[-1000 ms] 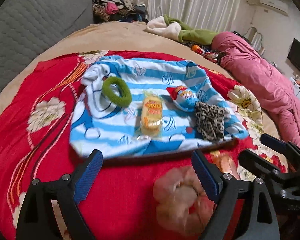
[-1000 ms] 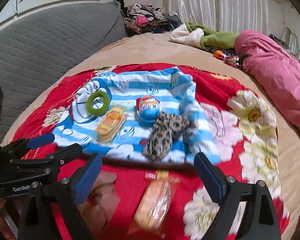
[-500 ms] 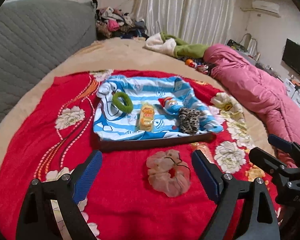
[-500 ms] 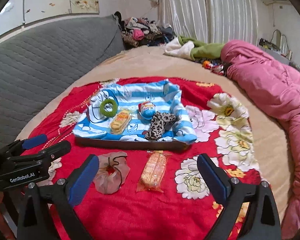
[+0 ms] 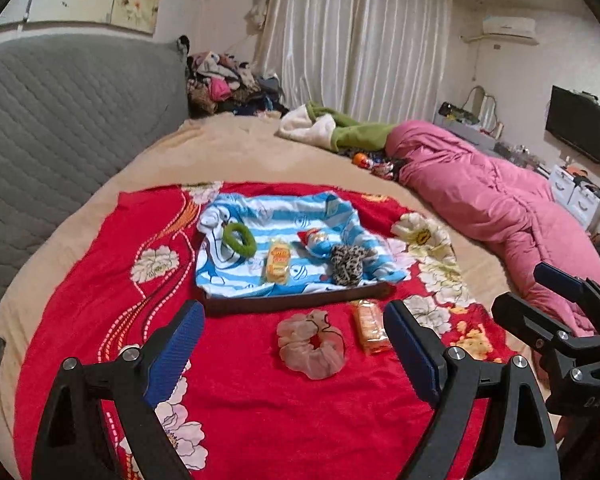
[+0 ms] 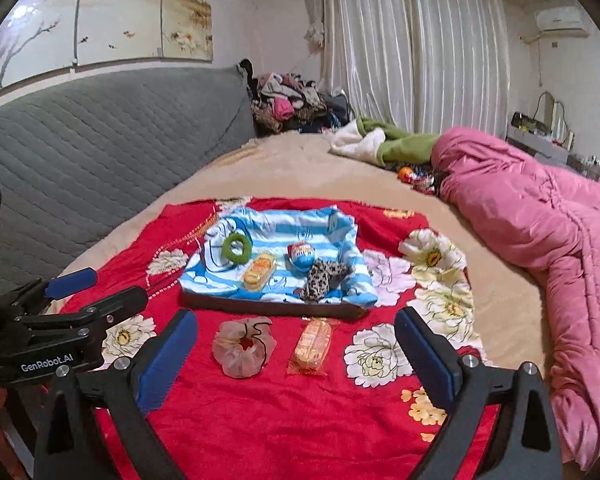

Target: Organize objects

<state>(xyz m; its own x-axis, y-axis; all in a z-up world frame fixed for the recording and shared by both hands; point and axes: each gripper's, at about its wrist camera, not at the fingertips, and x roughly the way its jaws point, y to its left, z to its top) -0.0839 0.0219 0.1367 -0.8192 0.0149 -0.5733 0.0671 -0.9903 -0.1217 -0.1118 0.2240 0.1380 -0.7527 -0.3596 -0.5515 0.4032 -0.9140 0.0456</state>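
Both views are taking in far more bed (image 5: pixel 236 148) than a second ago. The tray (image 5: pixel 296 303) is sitting at twelve o'clock of the left gripper (image 5: pixel 294 350), jaws wide (right gripper (image 6: pixel 296 354) too). Scrunchie (image 6: pixel 243 347) and snack (image 6: pixel 311 345) are now lying clear between the fingers.

Your bed (image 6: pixel 300 168) carries a red floral blanket (image 6: pixel 260 420) — on it sits the cloth-lined tray (image 6: pixel 268 307). Just in front of the tray lie a pink scrunchie (image 6: pixel 242 346) and a snack packet (image 6: pixel 312 346) — side by side, apart.
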